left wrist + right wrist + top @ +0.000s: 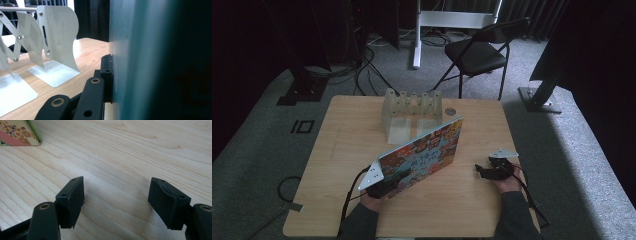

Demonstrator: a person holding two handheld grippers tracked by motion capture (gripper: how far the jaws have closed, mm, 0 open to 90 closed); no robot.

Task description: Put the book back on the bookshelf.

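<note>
Cardboard-stiff, the thin book [422, 152] stood tilted mid-table, likely light yet slippery; the left gripper [382, 186] clamped its near lower corner, while the right gripper's [484, 171] fingers stood apart, empty.

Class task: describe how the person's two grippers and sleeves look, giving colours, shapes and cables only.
Both grippers are black. The left gripper carries a grey three-cornered plate dotted with holes, and so does the right gripper. A black cable trails from each toward the table's near edge. In the right gripper view the jaws end in blocky black pads on arms with brass-coloured rivets. Both sleeves are dark.
</note>
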